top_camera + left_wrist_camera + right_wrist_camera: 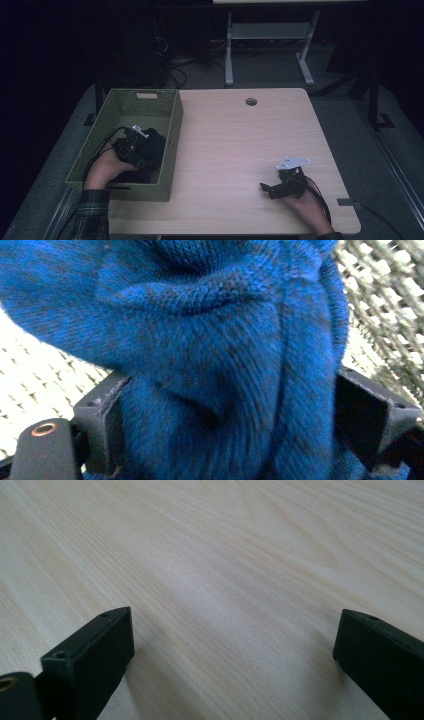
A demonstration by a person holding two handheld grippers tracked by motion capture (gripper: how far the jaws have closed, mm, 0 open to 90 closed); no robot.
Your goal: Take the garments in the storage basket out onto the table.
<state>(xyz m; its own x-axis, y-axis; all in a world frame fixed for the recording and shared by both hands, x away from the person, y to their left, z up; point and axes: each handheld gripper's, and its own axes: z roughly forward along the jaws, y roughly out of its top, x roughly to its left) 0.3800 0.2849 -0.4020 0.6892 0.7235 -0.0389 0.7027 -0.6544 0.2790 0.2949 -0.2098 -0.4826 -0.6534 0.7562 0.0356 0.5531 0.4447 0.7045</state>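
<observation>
A blue knitted cloth (215, 340) lies bunched inside the green woven basket (172, 130) at the table's left; in the high view the cloth (156, 141) looks dark. My left gripper (146, 152) is down in the basket. Its jaws stand wide apart on either side of the cloth, and the left gripper (227, 410) has the fabric bulging between them. My right gripper (266, 188) rests low over the bare wooden table (235, 145) at the front right. The right gripper (232, 645) is open with nothing between its fingers.
The basket's mesh walls (385, 295) stand close around the left gripper. A round cable hole (251, 101) is in the table's far edge. A white desk frame (270, 35) and cables stand on the floor beyond the table.
</observation>
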